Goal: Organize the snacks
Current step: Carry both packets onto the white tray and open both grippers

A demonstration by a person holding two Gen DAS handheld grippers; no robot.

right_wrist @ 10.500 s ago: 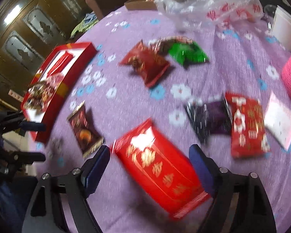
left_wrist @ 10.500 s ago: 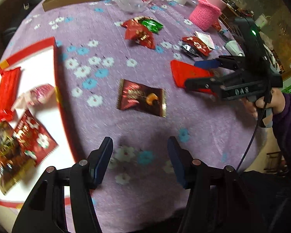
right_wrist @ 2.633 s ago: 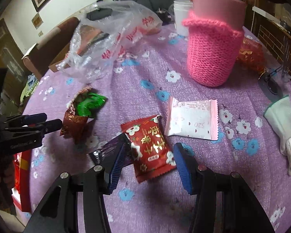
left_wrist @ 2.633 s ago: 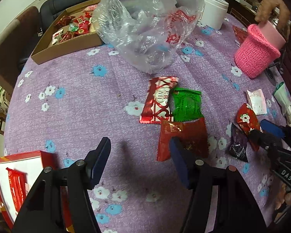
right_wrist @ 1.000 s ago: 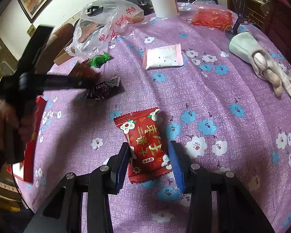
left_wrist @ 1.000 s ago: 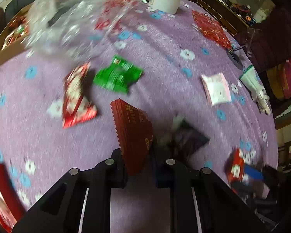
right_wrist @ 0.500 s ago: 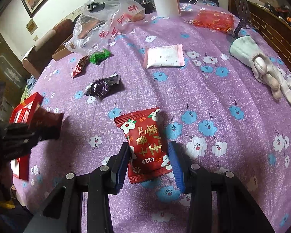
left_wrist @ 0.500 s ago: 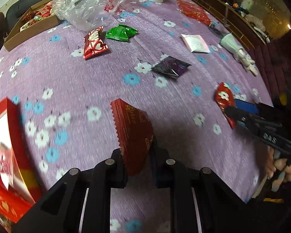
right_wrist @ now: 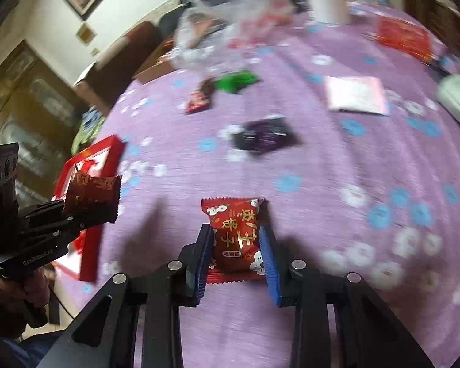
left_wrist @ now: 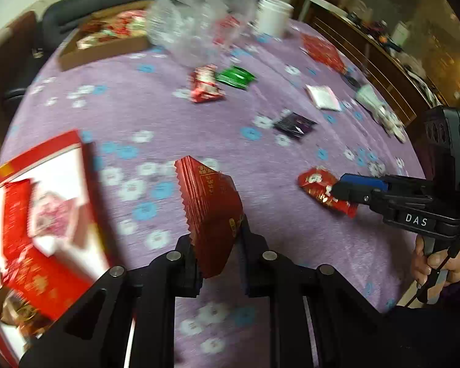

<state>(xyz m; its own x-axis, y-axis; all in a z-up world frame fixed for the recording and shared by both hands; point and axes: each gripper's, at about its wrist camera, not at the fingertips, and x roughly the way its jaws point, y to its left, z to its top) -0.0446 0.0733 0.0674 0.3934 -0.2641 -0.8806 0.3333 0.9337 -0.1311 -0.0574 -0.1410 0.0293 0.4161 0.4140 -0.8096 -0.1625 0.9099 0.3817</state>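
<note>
**Onlooker A:** Since half a second ago the left gripper [left_wrist: 219, 245] has carried its dark red packet [left_wrist: 210, 211] across the purple flowered tablecloth [left_wrist: 156, 113] toward the red-rimmed tray [left_wrist: 79, 144], which now fills the left side of its view. Opposite, the right gripper [right_wrist: 236, 254] has narrowed around the red date-candy packet [right_wrist: 234, 233].

**Onlooker B:** State of the left fingers?

**Onlooker A:** Nearly together, pinching the dark red packet by its lower edge; the packet stands upright above the cloth, just beside the tray's rim and not over it. From the right wrist view the same packet [right_wrist: 92, 193] appears in front of the tray [right_wrist: 107, 150].

**Onlooker B:** And the right?

**Onlooker A:** Jaws closing. The date-candy packet lies between the blue pads [right_wrist: 268, 263], both close against its sides; whether they press it yet cannot be told. From the left wrist view that gripper [left_wrist: 337, 188] sits on the packet [left_wrist: 317, 185] near the table's right edge, with a hand [left_wrist: 438, 263] on its grip.

**Onlooker B:** Remaining items?

**Onlooker A:** On the cloth, well apart: a dark purple packet [right_wrist: 262, 136], a green packet [right_wrist: 236, 81] touching a small red packet [right_wrist: 199, 99], and a pink-and-white sachet [right_wrist: 355, 95]. Several red snacks [left_wrist: 36, 239] already lie in the tray. At the far side: a clear plastic bag [left_wrist: 199, 27], a white tub [left_wrist: 273, 15], a cardboard box [left_wrist: 107, 46].
</note>
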